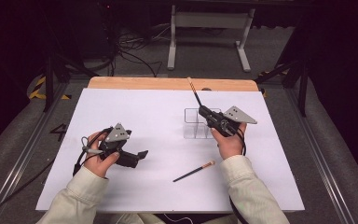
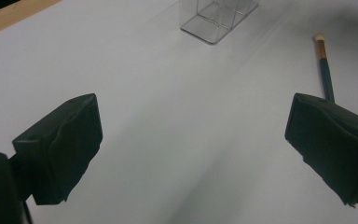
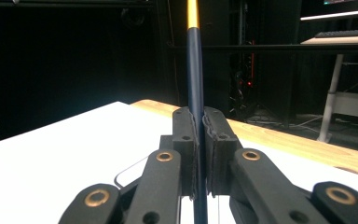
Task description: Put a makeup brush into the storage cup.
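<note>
White board (image 1: 135, 107) covers the table, with a strip of bare wood (image 1: 168, 83) along its far edge and a dark room with cables and a white stand beyond. Nearest the person, two cream sleeves come up from the bottom of the high view. The left hand (image 1: 100, 156) rests low on the board and holds the left gripper (image 1: 140, 155) pointing across the table toward the middle, its jaws spread wide with nothing between them; in the left gripper view the two black pads stand far apart over bare board. Between the forearms lies one chopstick (image 1: 194, 171), dark with a pale tip, flat on the board at a slant. There are two chopsticks in all. The second chopstick (image 1: 194, 92) is clamped in the right gripper (image 1: 204, 111), whose jaws are pressed together on its dark shaft; it sticks up and away from the person, its orange-banded end over the wooden strip. The right hand (image 1: 228, 140) is raised off the board with the wrist cocked, the gripper hanging over one clear plastic box (image 1: 192, 128) that stands just right of the table's middle, partly hidden by the gripper.
</note>
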Demonstrator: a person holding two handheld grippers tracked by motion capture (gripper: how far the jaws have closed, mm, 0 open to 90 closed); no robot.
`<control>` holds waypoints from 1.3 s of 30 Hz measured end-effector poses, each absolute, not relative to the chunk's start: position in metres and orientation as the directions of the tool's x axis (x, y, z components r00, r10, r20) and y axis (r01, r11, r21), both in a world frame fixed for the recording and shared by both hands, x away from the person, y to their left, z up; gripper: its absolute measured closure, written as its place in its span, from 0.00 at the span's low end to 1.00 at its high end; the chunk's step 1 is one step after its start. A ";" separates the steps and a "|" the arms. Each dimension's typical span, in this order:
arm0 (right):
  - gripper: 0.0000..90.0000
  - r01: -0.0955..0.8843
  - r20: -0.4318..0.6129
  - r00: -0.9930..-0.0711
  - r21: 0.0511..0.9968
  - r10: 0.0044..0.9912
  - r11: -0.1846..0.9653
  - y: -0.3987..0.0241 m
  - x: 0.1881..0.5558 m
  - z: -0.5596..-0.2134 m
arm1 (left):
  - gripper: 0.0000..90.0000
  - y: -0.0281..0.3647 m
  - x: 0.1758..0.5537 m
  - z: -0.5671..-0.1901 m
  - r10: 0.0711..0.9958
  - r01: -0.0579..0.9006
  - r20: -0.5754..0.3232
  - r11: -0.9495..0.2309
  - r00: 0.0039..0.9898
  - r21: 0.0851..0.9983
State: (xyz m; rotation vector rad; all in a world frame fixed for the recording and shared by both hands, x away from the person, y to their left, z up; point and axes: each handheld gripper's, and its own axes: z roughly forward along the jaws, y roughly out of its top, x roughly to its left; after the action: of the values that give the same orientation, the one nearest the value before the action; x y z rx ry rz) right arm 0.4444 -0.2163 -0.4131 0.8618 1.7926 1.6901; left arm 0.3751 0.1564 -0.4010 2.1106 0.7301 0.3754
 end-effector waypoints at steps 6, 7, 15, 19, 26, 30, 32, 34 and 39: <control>0.95 0.097 0.040 -0.647 0.995 0.762 0.030 -0.215 0.449 -0.418 | 0.05 0.158 0.375 -0.402 0.624 0.369 0.004 -0.469 0.782 0.802; 0.95 0.097 0.040 -0.646 0.995 0.762 0.031 -0.215 0.450 -0.418 | 0.05 0.158 0.375 -0.402 0.625 0.372 0.001 -0.466 0.781 0.803; 0.95 0.103 0.037 -0.637 0.994 0.770 0.038 -0.213 0.452 -0.423 | 0.05 0.158 0.376 -0.403 0.623 0.370 0.003 -0.469 0.782 0.802; 0.95 0.104 0.034 -0.635 0.994 0.772 0.042 -0.213 0.453 -0.426 | 0.05 0.159 0.376 -0.403 0.623 0.371 0.002 -0.468 0.782 0.802; 0.95 0.117 0.038 -0.631 0.992 0.775 0.047 -0.213 0.451 -0.428 | 0.05 0.159 0.376 -0.403 0.621 0.368 0.004 -0.470 0.784 0.802; 0.95 0.123 0.045 -0.624 0.992 0.780 0.041 -0.213 0.451 -0.429 | 0.05 0.158 0.376 -0.403 0.619 0.369 0.002 -0.471 0.785 0.801; 0.95 0.123 0.043 -0.623 0.991 0.781 0.044 -0.213 0.451 -0.430 | 0.05 0.158 0.376 -0.403 0.619 0.370 0.000 -0.470 0.786 0.801; 0.95 0.124 0.042 -0.619 0.991 0.784 0.045 -0.213 0.450 -0.430 | 0.05 0.158 0.376 -0.403 0.618 0.369 0.002 -0.472 0.786 0.801; 0.95 0.131 0.046 -0.613 0.990 0.789 0.044 -0.215 0.450 -0.431 | 0.05 0.157 0.377 -0.403 0.615 0.367 0.000 -0.471 0.788 0.802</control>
State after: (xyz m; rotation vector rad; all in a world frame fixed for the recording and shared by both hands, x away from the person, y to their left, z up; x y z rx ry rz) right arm 0.4500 -0.2151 -0.4309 0.9251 1.7979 1.6121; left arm 0.3767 0.1569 -0.4032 2.1146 0.7273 0.3655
